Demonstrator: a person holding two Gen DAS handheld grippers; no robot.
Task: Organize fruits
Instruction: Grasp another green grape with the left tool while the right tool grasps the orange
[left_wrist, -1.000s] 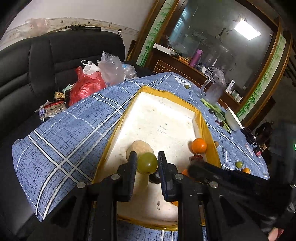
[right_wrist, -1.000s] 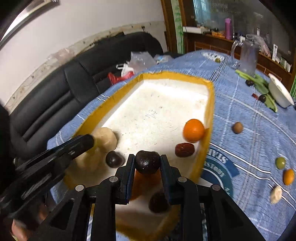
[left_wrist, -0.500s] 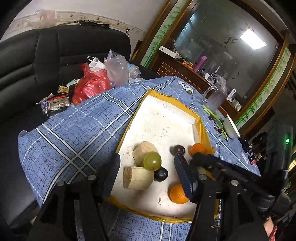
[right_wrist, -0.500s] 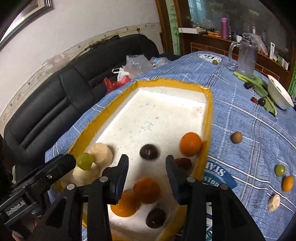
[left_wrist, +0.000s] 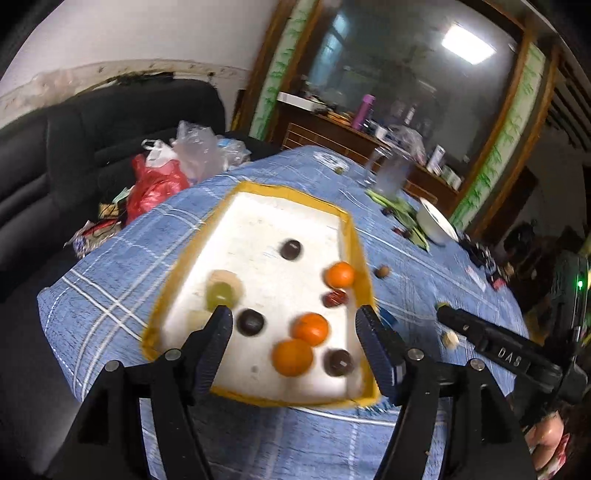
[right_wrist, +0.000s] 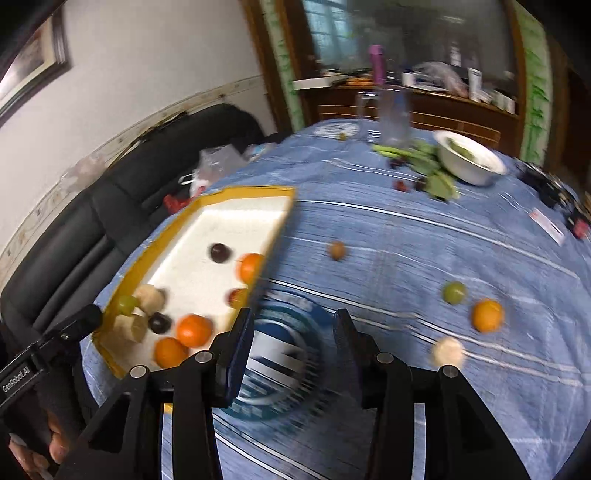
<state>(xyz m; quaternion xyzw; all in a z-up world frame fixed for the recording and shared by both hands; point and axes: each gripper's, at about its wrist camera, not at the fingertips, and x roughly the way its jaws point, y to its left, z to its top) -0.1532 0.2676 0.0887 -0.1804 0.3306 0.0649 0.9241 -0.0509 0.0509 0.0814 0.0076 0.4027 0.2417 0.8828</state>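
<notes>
On the blue plaid tablecloth (left_wrist: 110, 295) sat the yellow-rimmed foam tray (left_wrist: 258, 192), its white floor carrying most of the fruit. Left gripper (left_wrist: 293, 317) hovered over the tray's near end, jaws spread wide, nothing between them. Within the tray, left wrist view: green grape (left_wrist: 219, 293) touching a pale round fruit piece (left_wrist: 231, 278) at the left side; dark plum (left_wrist: 251, 322) just beside the left finger; a second dark plum (left_wrist: 291, 249) farther in; a third (left_wrist: 338, 362) near the right corner. Two oranges (left_wrist: 292, 357) lay touching near the middle of the near end; a third orange (left_wrist: 340, 274) sat against the right wall with a red date (left_wrist: 335, 298) just near of it.

Right gripper (right_wrist: 293, 325) was over the cloth to the right of the tray, above a round blue printed logo (right_wrist: 280, 354), jaws wide and empty. Image heavily motion-blurred. Loose fruit on the cloth, right wrist view: small brown fruit (right_wrist: 337, 251) near the tray's right wall; green grape on cloth (right_wrist: 454, 292), loose orange (right_wrist: 487, 315) and pale slice (right_wrist: 448, 352) clustered to the right, apart from one another. White bowl (right_wrist: 469, 162) and green leaves (right_wrist: 424, 158) stood at the far side, with a clear pitcher (right_wrist: 393, 114) beyond. Black sofa (right_wrist: 74, 229) with plastic bags (left_wrist: 162, 173) lay left of the table.
</notes>
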